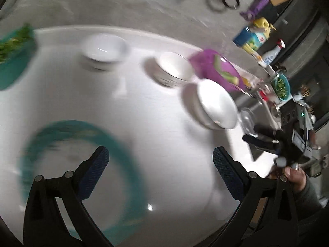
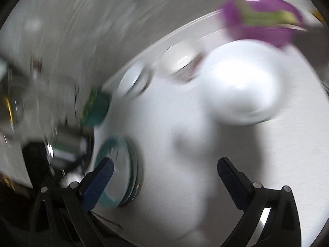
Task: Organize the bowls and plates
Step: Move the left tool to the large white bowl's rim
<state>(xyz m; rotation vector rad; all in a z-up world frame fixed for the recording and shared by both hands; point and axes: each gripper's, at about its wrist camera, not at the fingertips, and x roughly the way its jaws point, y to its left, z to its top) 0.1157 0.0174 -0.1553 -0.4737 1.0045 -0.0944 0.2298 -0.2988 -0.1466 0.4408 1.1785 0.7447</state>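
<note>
Three white bowls stand on a round white table [image 1: 144,123]: one at the back left [image 1: 103,49], one in the middle [image 1: 174,69], one at the right [image 1: 216,105]. A teal-rimmed plate [image 1: 82,164] lies near me, blurred. My left gripper [image 1: 160,160] is open and empty above the table, its left finger over the plate. In the blurred right wrist view my right gripper [image 2: 164,170] is open and empty; the teal-rimmed plate [image 2: 119,170] lies by its left finger and a white bowl [image 2: 240,86] is ahead.
A purple bowl with greens [image 1: 216,70] and a teal container of greens [image 1: 14,57] stand at the table's back edge. Bottles, a carton [image 1: 250,37] and clutter fill a counter at the right. The other gripper and a hand [image 1: 294,177] show at right.
</note>
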